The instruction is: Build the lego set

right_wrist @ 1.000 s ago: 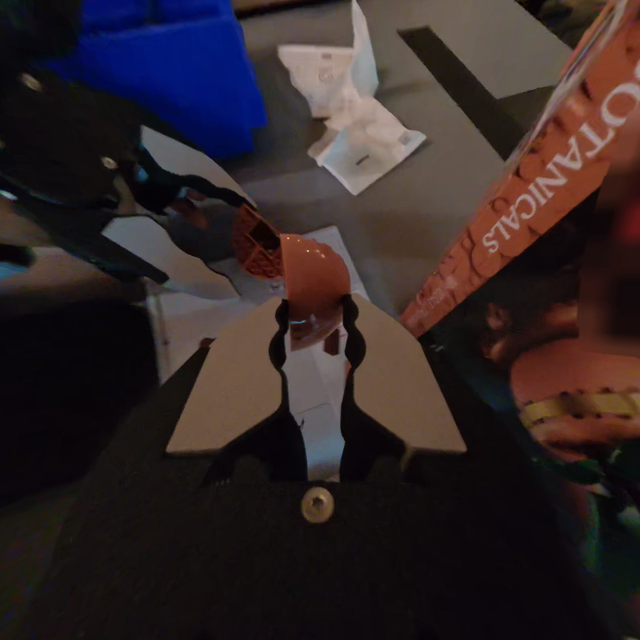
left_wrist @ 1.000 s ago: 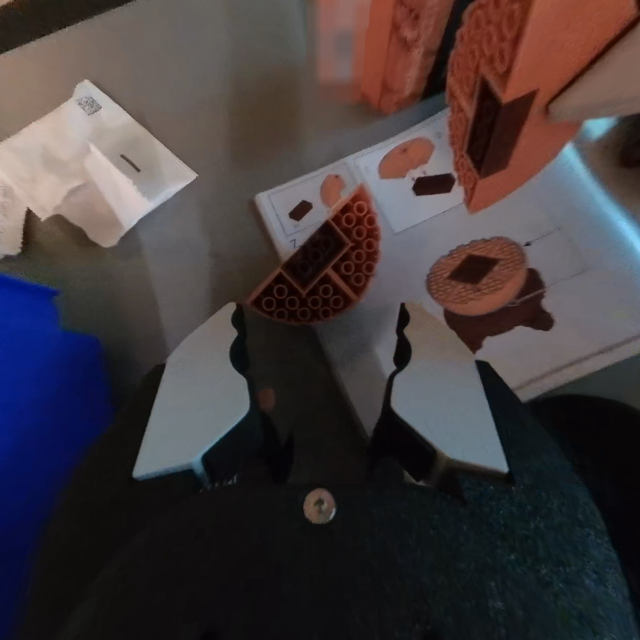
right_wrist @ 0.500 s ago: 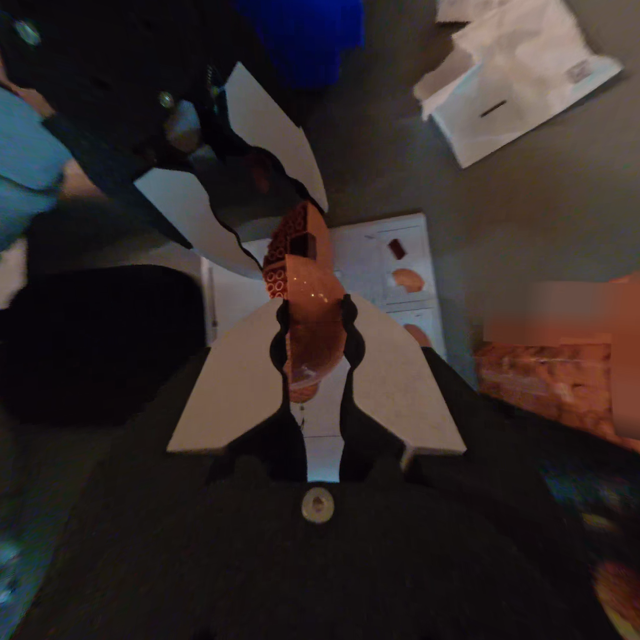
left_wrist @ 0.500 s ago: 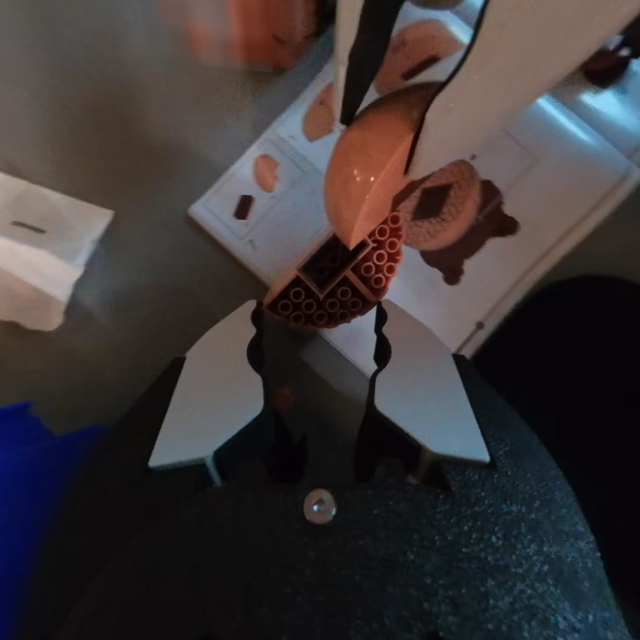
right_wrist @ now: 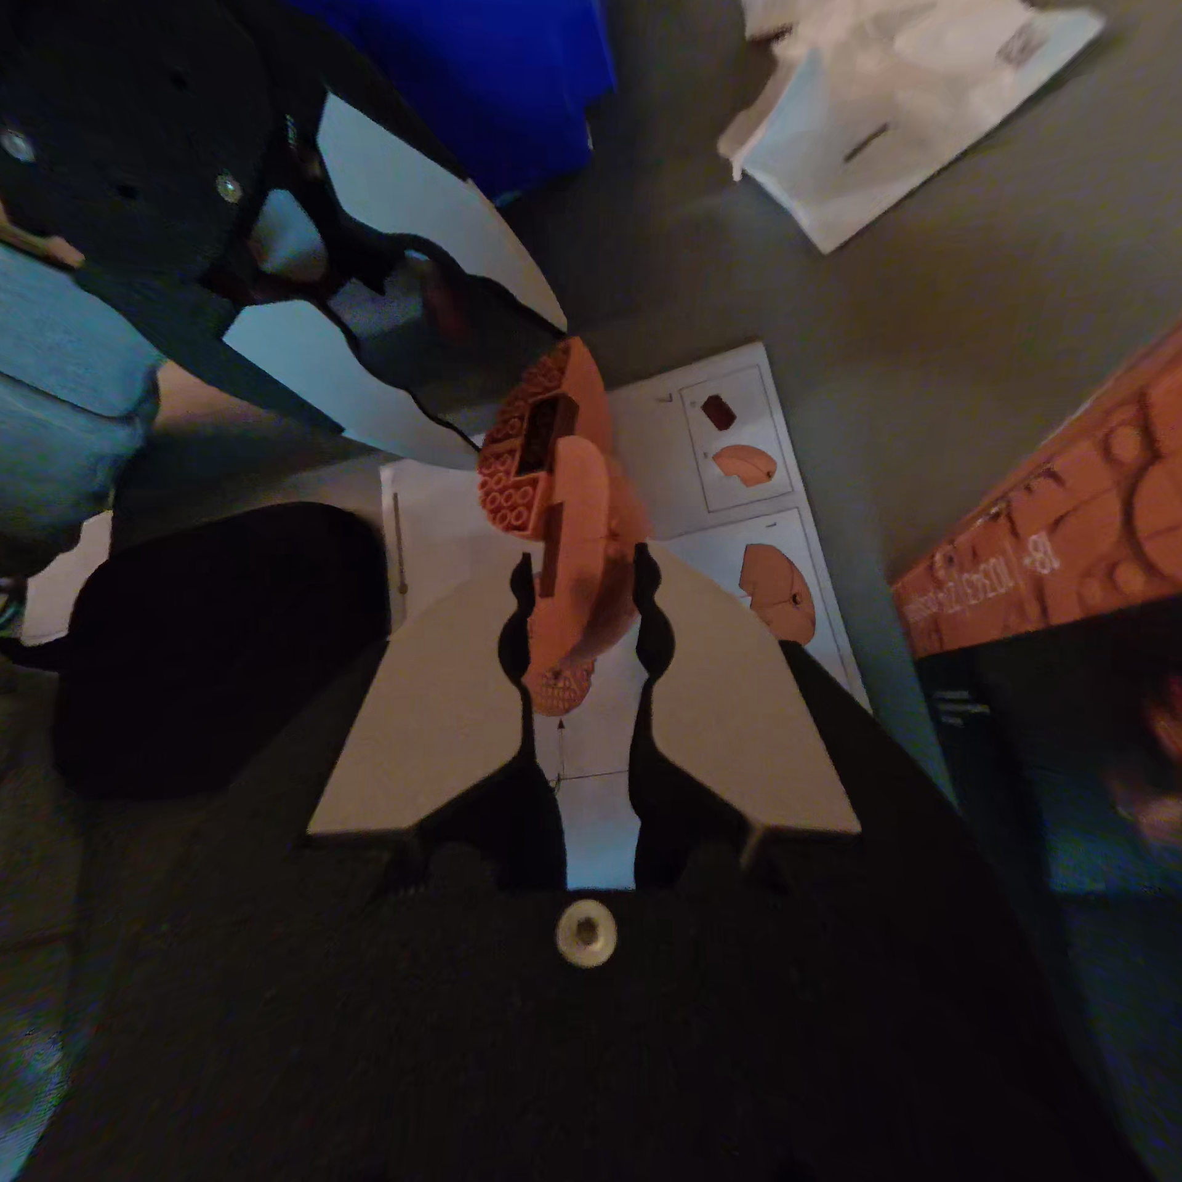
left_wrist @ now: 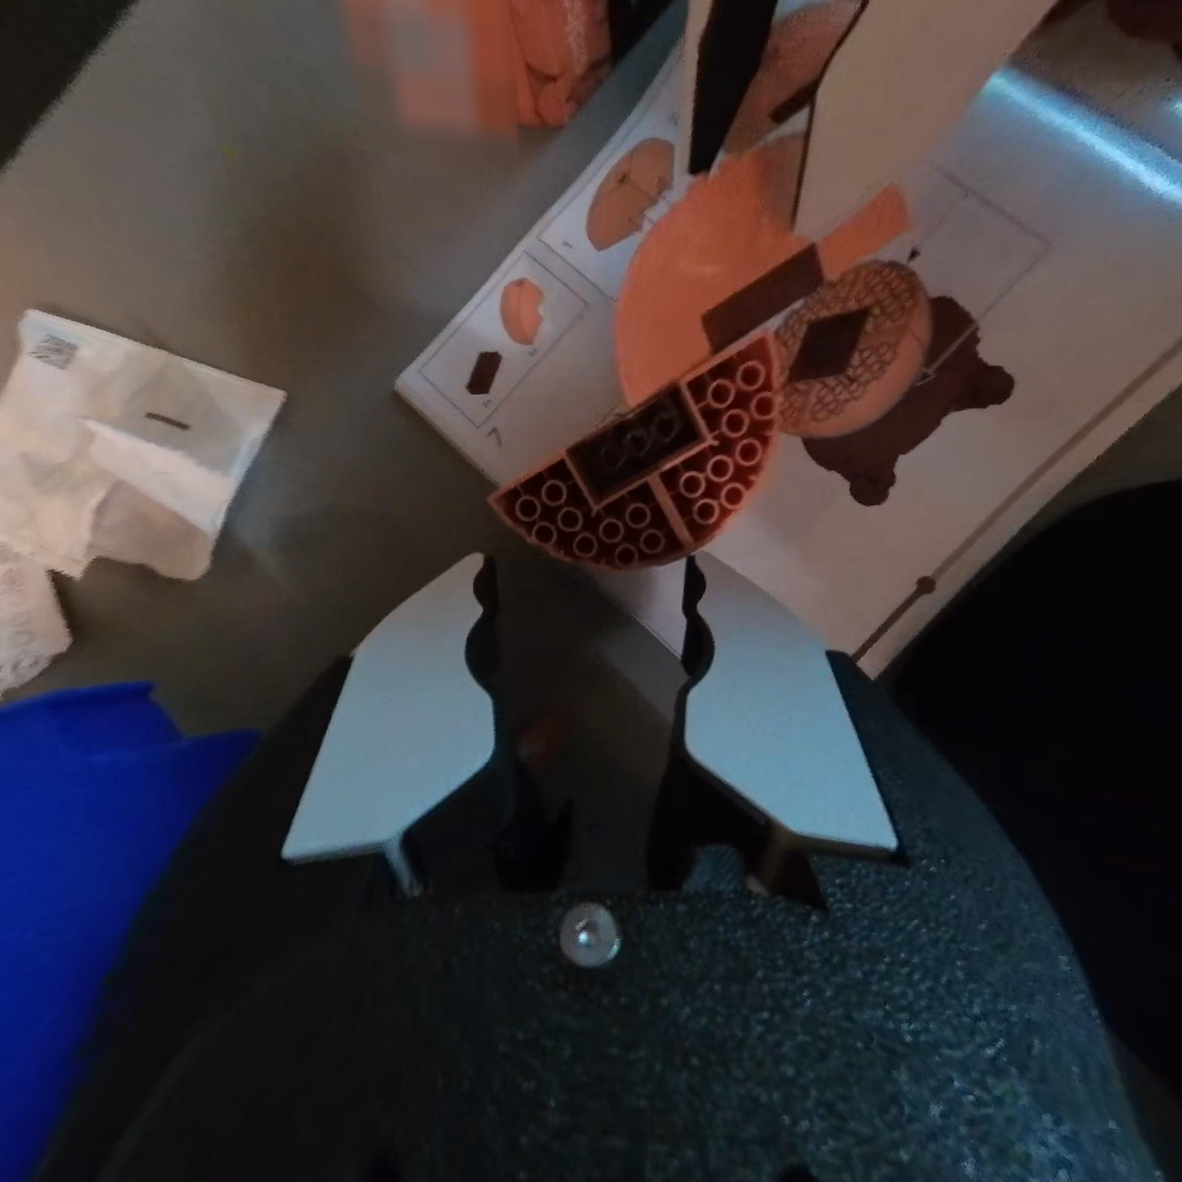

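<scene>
Left wrist view: since a second ago the left hand-held gripper (left_wrist: 585, 569) has drawn its fingers inward. Their tips now sit at the curved edge of a half-round salmon brick piece (left_wrist: 646, 473), whose tube-filled underside and dark inset brick face the camera. The right hand-held gripper (left_wrist: 793, 128), then off at the upper right, has come in from above. Its rounded salmon piece (left_wrist: 691, 300) now meets the straight edge of the half-round one. Both hang over an open instruction booklet (left_wrist: 959, 512) on the grey table (left_wrist: 256, 224). A crumpled white paper bag (left_wrist: 128, 448) and a blue object (left_wrist: 96, 831) lie to the left.

Right wrist view: the right hand-held gripper (right_wrist: 582, 575) has kept the same narrow spread, clamped on the rounded salmon piece (right_wrist: 575, 543), which has a dark brown brick along one side. The left hand-held gripper (right_wrist: 521, 390) has moved in close, with one fingertip at each end of the half-round piece (right_wrist: 518, 473), gripping it. The two pieces are touching edge to edge in the air above the booklet (right_wrist: 735, 448). An orange box (right_wrist: 1055, 543) stands at the right.
</scene>
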Demonstrator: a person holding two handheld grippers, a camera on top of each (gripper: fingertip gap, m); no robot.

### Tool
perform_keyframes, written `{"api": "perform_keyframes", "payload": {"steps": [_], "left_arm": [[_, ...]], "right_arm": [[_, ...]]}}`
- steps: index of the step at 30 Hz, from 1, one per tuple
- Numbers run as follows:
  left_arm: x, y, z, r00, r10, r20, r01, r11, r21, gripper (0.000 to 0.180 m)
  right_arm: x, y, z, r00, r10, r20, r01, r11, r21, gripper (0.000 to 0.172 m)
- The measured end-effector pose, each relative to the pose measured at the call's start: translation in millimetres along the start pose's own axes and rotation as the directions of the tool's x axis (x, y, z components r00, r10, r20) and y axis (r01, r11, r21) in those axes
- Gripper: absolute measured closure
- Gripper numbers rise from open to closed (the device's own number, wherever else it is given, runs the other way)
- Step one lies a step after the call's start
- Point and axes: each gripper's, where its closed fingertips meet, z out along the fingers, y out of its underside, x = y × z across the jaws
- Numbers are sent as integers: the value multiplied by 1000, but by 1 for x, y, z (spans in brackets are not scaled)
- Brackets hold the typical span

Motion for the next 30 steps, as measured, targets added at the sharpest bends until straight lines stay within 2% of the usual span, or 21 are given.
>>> {"api": "perform_keyframes", "payload": {"steps": [3, 5, 7, 9, 11, 13, 14, 15, 16, 17, 18, 19, 20, 21, 22, 23, 24, 27, 30], "left_arm": [[-5, -8, -12, 997, -31, 70, 25, 996, 86, 125], [-8, -16, -24, 991, -76, 113, 55, 982, 180, 121], [-4, -25, -39, 988, -117, 102, 83, 953, 291, 119], [-3, -28, -52, 981, -168, 95, 122, 921, 370, 115], [3, -40, -72, 979, -195, 64, 138, 854, 502, 116], [15, -60, -102, 976, -214, -36, 180, 704, 687, 120], [19, -66, -116, 970, -229, -86, 214, 622, 753, 119], [24, -70, -127, 966, -229, -120, 232, 563, 793, 112], [28, -73, -134, 966, -224, -130, 233, 529, 816, 100], [33, -75, -137, 968, -221, -121, 222, 518, 826, 81], [37, -76, -136, 971, -217, -96, 201, 534, 821, 67], [42, -77, -133, 977, -205, -64, 171, 567, 806, 59], [50, -78, -129, 983, -179, -32, 135, 603, 786, 54], [59, -80, -125, 989, -145, -10, 100, 634, 767, 54], [68, -83, -123, 993, -117, -1, 77, 645, 760, 53], [77, -87, -121, 996, -91, -9, 66, 643, 763, 53], [84, -90, -118, 997, -76, -26, 69, 641, 765, 55], [90, -95, -112, 995, -93, -22, 76, 638, 766, 59], [91, -101, -122, 995, -87, 42, 16, 577, 817, 66]], "right_arm": [[0, -10, -13, 997, -60, -46, 64, 994, 92, 141], [-1, -23, -31, 981, -129, -142, 156, 967, 202, 142], [-14, -41, -65, 936, -227, -270, 318, 876, 364, 150], [-34, -50, -102, 880, -289, -378, 454, 747, 486, 146], [-57, -52, -141, 830, -301, -469, 549, 590, 592, 122], [-80, -48, -178, 803, -288, -522, 595, 437, 675, 88], [-89, -44, -193, 798, -272, -538, 602, 381, 702, 65], [-92, -39, -205, 809, -236, -538, 587, 371, 720, 44], [-92, -31, -213, 818, -204, -537, 571, 389, 723, 30], [-89, -22, -219, 811, -175, -559, 575, 416, 704, 27], [-82, -11, -222, 785, -144, -603, 591, 464, 659, 33], [-71, 5, -218, 760, -137, -635, 591, 552, 589, 51], [-63, 25, -206, 767, -157, -622, 548, 665, 508, 70], [-54, 46, -190, 803, -147, -578, 458, 773, 440, 78], [-45, 63, -175, 838, -101, -536, 349, 854, 386, 67], [-35, 78, -162, 861, -61, -505, 262, 904, 337, 54], [-27, 88, -151, 872, -44, -487, 209, 933, 291, 49], [3, 109, -129, 856, -55, -514, 149, 978, 143, 55], [22, 128, -108, 881, -33, -472, 44, 999, 13, 56]]}}
